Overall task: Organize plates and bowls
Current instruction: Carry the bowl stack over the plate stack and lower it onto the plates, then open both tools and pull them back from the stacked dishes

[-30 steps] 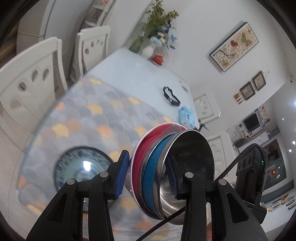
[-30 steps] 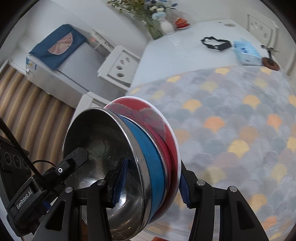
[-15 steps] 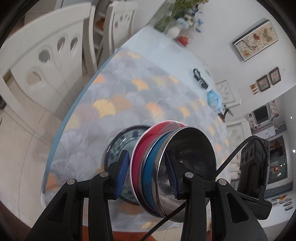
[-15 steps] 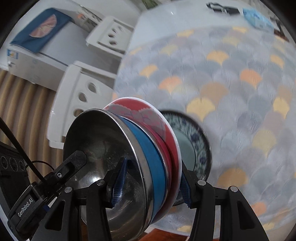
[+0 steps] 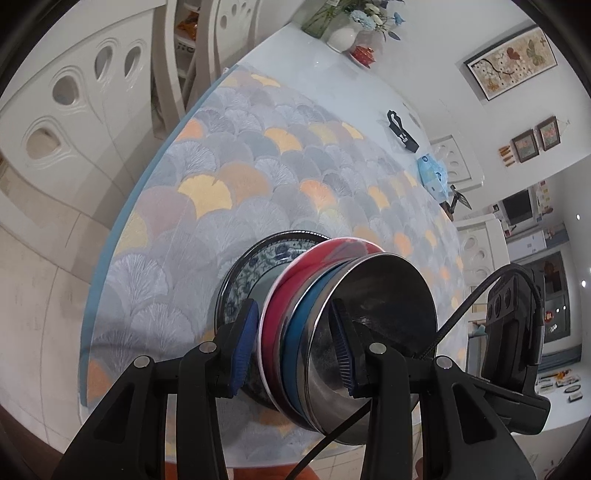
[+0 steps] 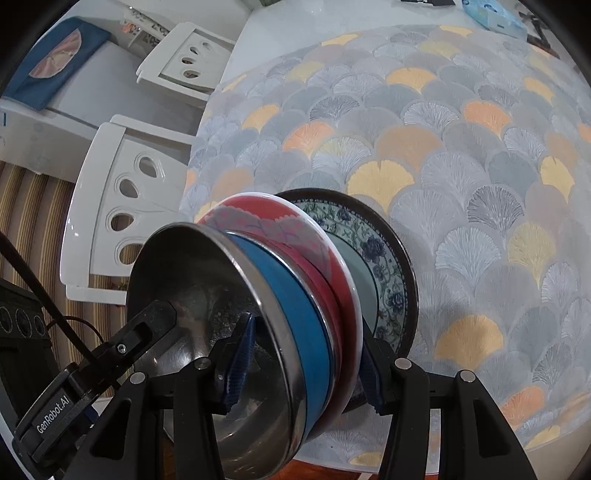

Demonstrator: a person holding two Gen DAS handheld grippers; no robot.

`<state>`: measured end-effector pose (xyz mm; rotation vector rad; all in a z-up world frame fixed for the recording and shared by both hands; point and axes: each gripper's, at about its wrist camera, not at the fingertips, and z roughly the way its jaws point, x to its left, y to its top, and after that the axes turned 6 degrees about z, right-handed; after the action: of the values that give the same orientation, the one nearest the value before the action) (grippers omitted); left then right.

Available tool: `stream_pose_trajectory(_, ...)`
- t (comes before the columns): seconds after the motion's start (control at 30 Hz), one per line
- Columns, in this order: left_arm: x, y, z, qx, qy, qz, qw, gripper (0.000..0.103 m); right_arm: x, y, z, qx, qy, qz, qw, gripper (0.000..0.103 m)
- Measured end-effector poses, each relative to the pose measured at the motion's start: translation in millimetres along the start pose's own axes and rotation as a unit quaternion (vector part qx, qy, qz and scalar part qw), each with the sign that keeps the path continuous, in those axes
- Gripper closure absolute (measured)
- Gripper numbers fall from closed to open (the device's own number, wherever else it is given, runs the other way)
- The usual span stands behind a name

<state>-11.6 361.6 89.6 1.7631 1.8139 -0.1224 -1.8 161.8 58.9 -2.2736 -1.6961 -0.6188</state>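
Observation:
A nested stack, seen edge-on, has a red bowl (image 5: 280, 295) at the bottom, a blue bowl (image 5: 299, 325) in it and a steel bowl (image 5: 388, 302) on top. My left gripper (image 5: 293, 345) is shut on the stack's rim, one pad under the red bowl and one inside the steel bowl. My right gripper (image 6: 304, 369) is shut on the opposite rim of the red bowl (image 6: 325, 258), blue bowl (image 6: 295, 295) and steel bowl (image 6: 192, 280). Just beneath lies a blue-and-white patterned plate (image 5: 251, 266) (image 6: 376, 254) on the table. Whether stack and plate touch is hidden.
The table (image 5: 207, 192) has a fan-patterned cloth, and its near edge is close to the plate. White chairs (image 5: 74, 96) (image 6: 122, 192) stand at that side. At the far end are a flower vase (image 5: 343, 35), a black strap (image 5: 400, 133) and a blue tissue pack (image 5: 432, 173).
Both grippers came down with the stack and tipped further downward. The patterned plate, earlier off to one side, now lies directly behind the red bowl. Neither grip has altered.

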Motion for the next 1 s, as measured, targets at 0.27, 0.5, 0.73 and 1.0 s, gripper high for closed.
stream_pose_trajectory(0.27, -1, 3, -1, 0.002, -0.011, 0.012, 0.9999, 0.068, -11, 6, -15, -0.013, 0.019, 0.021, 1.0, 0.052)
stream_pose_trajectory(0.5, -20, 12, -40, -0.051, 0.0, 0.072, 0.9961, 0.068, 2, -1, -57, -0.059, 0.02, -0.004, 0.998, 0.04)
stream_pose_trajectory(0.73, -37, 18, -83, -0.097, -0.014, 0.104, 0.9897, 0.065, 27, -23, -104, -0.127, -0.006, -0.041, 0.991, 0.037)
stream_pose_trajectory(1.0, -80, 12, -132, -0.184, 0.022, 0.171, 0.9677, 0.054, 65, -60, -159, -0.249, -0.068, -0.099, 0.961, 0.022)
